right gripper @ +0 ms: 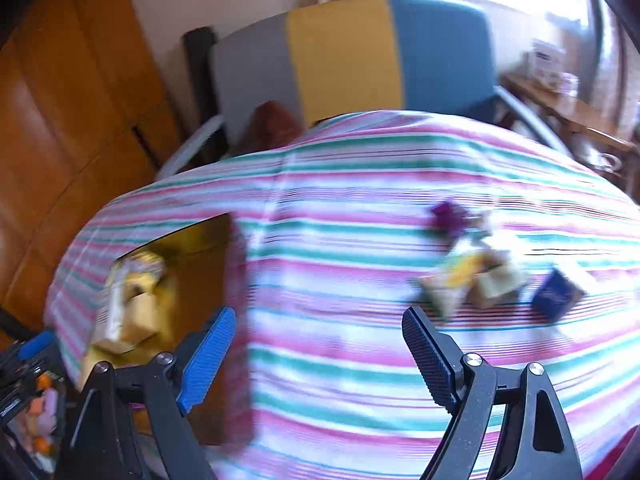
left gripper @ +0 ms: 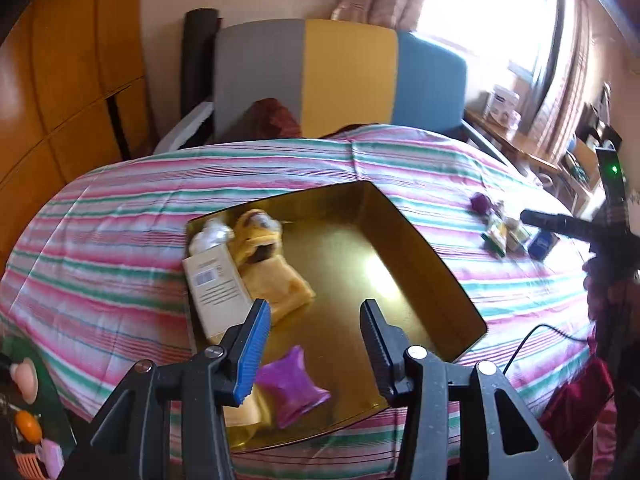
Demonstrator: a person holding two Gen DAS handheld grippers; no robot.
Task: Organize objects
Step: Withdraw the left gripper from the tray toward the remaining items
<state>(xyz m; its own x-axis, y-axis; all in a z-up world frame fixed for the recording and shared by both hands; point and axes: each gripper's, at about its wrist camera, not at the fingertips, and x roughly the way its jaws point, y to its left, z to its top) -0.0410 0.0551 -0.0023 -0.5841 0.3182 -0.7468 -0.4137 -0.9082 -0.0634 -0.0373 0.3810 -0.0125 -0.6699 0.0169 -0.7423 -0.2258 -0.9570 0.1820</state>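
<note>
The left gripper (left gripper: pixel 312 344), its 2 fingers spread wide and holding nothing, hovers over the near end of the gold rectangular cardboard box (left gripper: pixel 424 264). Just below its blue finger, inside the box, lies a purple crinkled plastic pouch (left gripper: pixel 290 388). Farther in, against the box's left wall, lie a cream flat bottle (left gripper: pixel 218 284) and a yellow plush toy (left gripper: pixel 268 264). The right gripper (right gripper: pixel 320 356), also wide and empty, hangs right of the box over bare striped pink-and-green bedsheet (right gripper: pixel 340 360). Well right of the box sit a dark blue small carton (right gripper: pixel 554 296) and a blurred cluster of small packets (right gripper: pixel 468 276).
</note>
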